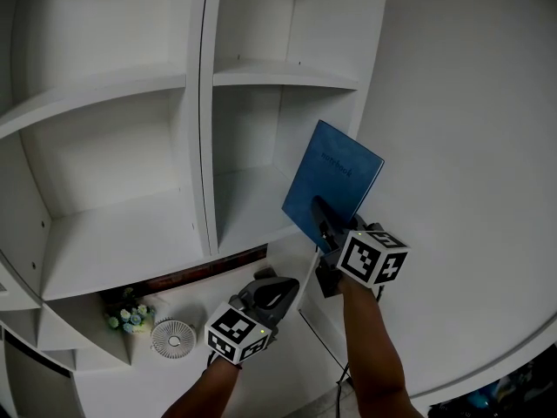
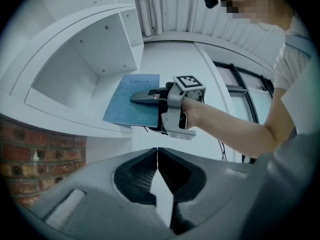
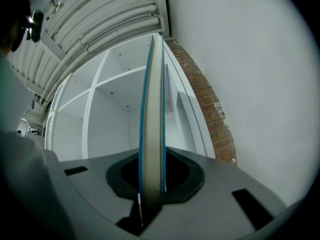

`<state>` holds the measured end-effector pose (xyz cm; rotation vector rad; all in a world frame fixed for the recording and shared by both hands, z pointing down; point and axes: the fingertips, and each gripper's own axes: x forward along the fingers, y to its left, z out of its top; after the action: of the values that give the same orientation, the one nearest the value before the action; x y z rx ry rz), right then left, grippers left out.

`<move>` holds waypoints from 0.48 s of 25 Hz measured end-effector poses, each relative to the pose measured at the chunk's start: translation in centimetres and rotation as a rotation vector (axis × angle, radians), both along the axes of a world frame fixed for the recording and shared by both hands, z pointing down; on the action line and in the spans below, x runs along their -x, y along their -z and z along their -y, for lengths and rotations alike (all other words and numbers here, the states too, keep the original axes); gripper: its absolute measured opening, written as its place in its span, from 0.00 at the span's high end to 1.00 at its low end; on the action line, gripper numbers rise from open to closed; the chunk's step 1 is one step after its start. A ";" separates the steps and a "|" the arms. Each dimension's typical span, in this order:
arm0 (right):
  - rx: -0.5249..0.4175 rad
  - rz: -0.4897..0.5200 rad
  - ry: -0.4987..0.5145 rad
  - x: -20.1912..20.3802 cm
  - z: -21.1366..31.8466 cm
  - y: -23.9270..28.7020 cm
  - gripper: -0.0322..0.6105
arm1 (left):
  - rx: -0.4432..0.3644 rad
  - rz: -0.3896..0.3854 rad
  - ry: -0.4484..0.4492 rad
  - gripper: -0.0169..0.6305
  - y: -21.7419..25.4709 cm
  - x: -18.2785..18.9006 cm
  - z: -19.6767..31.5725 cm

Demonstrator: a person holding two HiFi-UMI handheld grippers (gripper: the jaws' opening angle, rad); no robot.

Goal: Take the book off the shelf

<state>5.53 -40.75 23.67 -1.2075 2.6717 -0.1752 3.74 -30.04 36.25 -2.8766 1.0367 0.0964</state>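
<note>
Ahead of the right gripper (image 1: 324, 220) rises a white shelf unit (image 1: 196, 129) of open square compartments. To that gripper's right runs a plain white wall (image 1: 470, 146), with a strip of red brick (image 3: 209, 101) between wall and shelf unit. Above it, a ribbed white ceiling (image 3: 100, 9) carries pipes. Beyond the left gripper (image 1: 277, 293), dark-framed windows (image 2: 244, 89) show in pale, even light.

Home-like room, white cubby shelving (image 1: 122, 233), small fan (image 1: 174, 339) and flower ornament (image 1: 129, 315) on it, brick wall (image 2: 42, 156)
</note>
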 end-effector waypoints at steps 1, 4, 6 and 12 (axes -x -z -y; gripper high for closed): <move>-0.002 0.003 0.003 0.0 -0.3 0.0 0.87 | 0.000 0.001 0.001 0.96 0.0 0.0 -0.1; -0.007 0.014 0.013 -0.1 -1.1 0.0 0.87 | -0.001 0.001 0.002 0.96 0.0 -0.1 -0.5; -0.008 0.021 0.019 -0.1 -1.6 -0.1 0.87 | -0.001 0.002 0.002 0.96 0.0 -0.2 -0.7; -0.024 0.064 0.035 -0.6 -3.2 0.2 0.87 | 0.002 0.007 0.000 0.96 -0.1 -0.3 -1.3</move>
<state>6.12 -37.58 23.44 -1.1288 2.6341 -0.1832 4.00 -28.78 36.33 -2.8766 1.0363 0.0860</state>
